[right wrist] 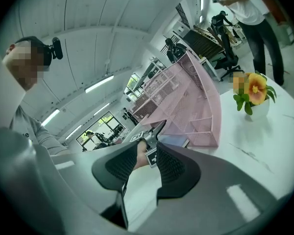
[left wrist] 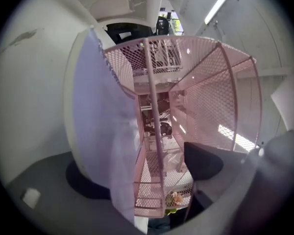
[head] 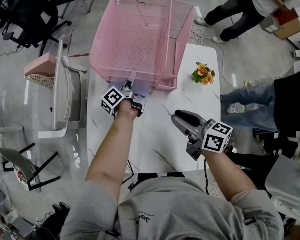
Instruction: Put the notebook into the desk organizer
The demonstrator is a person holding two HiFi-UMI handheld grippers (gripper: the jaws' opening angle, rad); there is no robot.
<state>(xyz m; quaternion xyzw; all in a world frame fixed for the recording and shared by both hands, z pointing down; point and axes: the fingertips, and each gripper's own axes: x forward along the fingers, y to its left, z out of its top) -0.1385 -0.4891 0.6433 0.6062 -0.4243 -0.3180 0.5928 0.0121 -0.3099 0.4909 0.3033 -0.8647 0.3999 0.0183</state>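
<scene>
The left gripper (head: 134, 90) has its jaws wide apart, with the lavender soft-cover notebook (left wrist: 100, 126) between them, inside the pink wire-mesh desk organizer (head: 106, 44). The right gripper (head: 182, 119) has its jaws narrowly apart and empty.

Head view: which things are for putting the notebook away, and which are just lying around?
For the job:
- pale purple flat notebook
- pink wire-mesh desk organizer
- left tool, open beside the notebook

Just lying about:
- small pot of orange flowers
- brown cardboard box
- right tool, holding nothing
</scene>
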